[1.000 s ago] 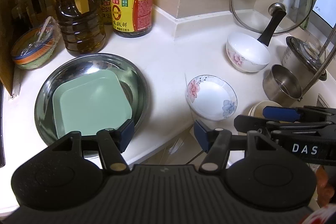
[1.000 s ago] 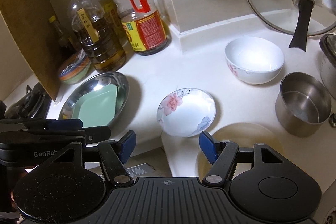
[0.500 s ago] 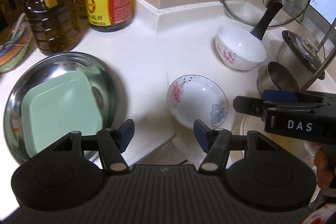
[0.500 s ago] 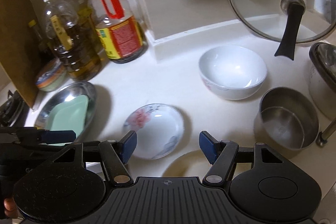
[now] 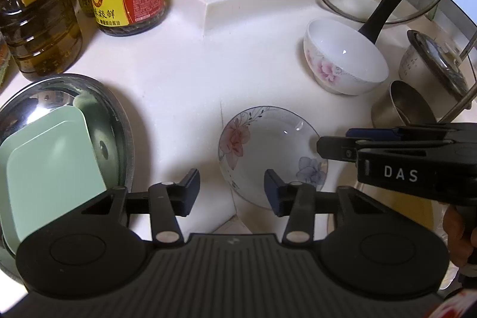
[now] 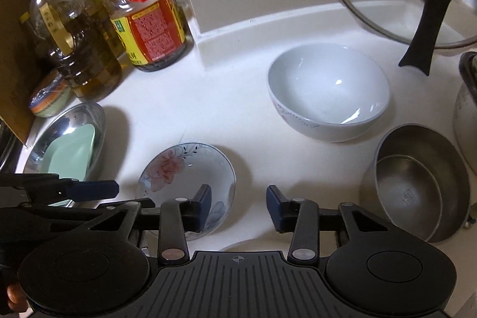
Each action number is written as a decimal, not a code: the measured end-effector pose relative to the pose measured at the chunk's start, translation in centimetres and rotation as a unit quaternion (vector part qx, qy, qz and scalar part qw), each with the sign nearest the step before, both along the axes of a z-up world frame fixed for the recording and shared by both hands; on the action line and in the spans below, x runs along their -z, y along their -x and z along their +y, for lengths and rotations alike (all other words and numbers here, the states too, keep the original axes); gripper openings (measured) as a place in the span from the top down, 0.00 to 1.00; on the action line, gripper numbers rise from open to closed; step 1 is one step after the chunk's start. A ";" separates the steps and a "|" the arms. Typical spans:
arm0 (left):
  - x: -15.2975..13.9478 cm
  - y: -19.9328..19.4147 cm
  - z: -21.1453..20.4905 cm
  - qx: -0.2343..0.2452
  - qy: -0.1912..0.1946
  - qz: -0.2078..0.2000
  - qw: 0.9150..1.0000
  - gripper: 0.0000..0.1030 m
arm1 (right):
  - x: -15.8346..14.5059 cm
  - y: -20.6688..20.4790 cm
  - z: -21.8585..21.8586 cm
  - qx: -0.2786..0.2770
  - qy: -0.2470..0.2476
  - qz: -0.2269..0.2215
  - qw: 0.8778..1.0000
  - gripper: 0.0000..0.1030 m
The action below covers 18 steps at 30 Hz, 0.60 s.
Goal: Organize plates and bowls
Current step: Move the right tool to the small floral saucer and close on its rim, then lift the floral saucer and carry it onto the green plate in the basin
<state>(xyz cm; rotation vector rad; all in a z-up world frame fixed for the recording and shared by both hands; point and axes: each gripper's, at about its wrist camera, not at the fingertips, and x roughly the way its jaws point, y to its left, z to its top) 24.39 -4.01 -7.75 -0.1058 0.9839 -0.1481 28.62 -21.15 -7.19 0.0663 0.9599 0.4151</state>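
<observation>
Both grippers nearer the flowered saucer (image 5: pixel 269 154) than a second ago, left gripper (image 5: pixel 229 188) and right gripper (image 6: pixel 238 206) jaws just narrowed, still apart, pinching nothing, saucer on white counter (image 5: pixel 184 79), white bowl (image 6: pixel 328 91) behind.

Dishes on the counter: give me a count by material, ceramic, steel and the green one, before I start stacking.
Ceramic, floral: 2, the shallow plate and the deep bowl.
Stainless steel: 2, the wide round dish and the small steel pot.
Green: 1, the square plate lying in the wide round dish.
Total: 5.
</observation>
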 end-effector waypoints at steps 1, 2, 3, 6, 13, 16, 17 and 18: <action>0.2 -0.1 0.0 0.000 0.000 0.002 1.000 0.60 | 0.1 -0.2 0.1 -0.001 0.000 0.003 1.000 0.64; 0.3 -0.2 0.0 -0.001 0.001 0.004 1.000 0.62 | 0.3 -0.4 0.3 -0.002 0.000 0.007 1.000 0.66; 0.4 -0.4 0.1 -0.001 0.002 0.006 1.000 0.65 | 0.4 -0.6 0.4 -0.002 0.000 0.011 1.000 0.66; 0.7 -0.7 0.2 -0.002 0.005 0.008 1.000 0.69 | 0.8 -1.1 0.8 -0.002 0.002 0.020 1.000 0.69; 1.0 -1.3 0.2 0.002 0.009 0.011 1.000 0.79 | 1.7 -2.0 1.1 0.006 0.007 0.047 0.999 0.75; 1.2 -1.5 0.0 0.007 0.010 0.014 1.000 0.81 | 2.0 -2.2 1.1 0.007 0.007 0.054 0.998 0.83; 1.2 -1.5 -0.1 0.008 0.008 0.013 1.000 0.81 | 2.0 -2.3 1.2 0.007 0.004 0.056 0.998 0.85; 1.3 -1.5 -0.1 0.009 0.007 0.013 1.000 0.82 | 2.1 -2.4 1.3 0.007 0.002 0.058 0.998 0.85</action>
